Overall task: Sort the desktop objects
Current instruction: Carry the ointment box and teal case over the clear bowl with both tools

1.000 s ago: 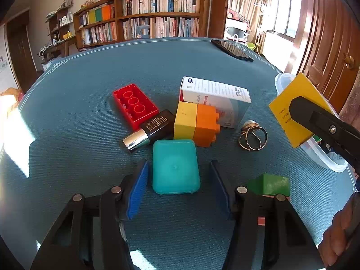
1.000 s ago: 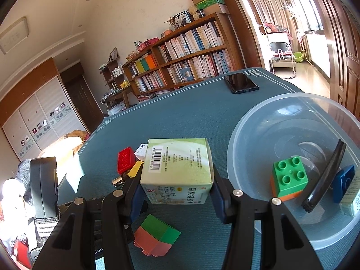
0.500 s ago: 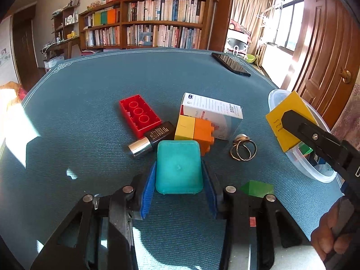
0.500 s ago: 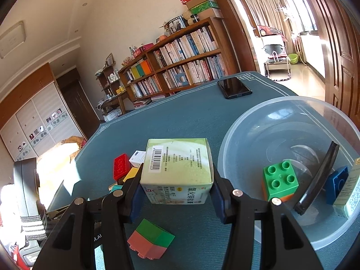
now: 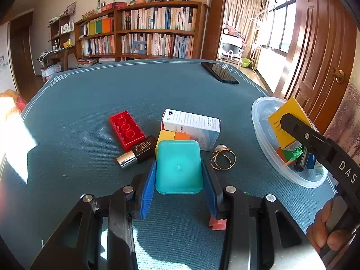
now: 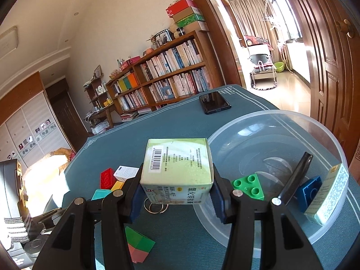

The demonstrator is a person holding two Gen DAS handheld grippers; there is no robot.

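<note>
My left gripper [image 5: 179,180] is shut on a teal plastic case [image 5: 178,166] and holds it above the blue-green table. My right gripper [image 6: 176,191] is shut on a green-and-yellow carton [image 6: 177,168], held at the near rim of a clear plastic bowl [image 6: 265,121]. In the left wrist view the right gripper and its carton [image 5: 285,121] hang over the bowl [image 5: 258,121]. The bowl holds a green brick [image 6: 248,185], a blue brick [image 6: 309,192], a black flat item [image 6: 297,175] and a small box [image 6: 330,193].
On the table lie a red brick [image 5: 126,130], a dark bottle with silver cap [image 5: 137,151], a yellow-orange brick [image 5: 171,136], a white box [image 5: 191,126], gold rings [image 5: 222,159], a green-pink brick [image 6: 138,244] and a black phone [image 5: 219,72].
My left gripper closed on the teal case and lifted it off the table. My right gripper carried the carton further toward the bowl.
</note>
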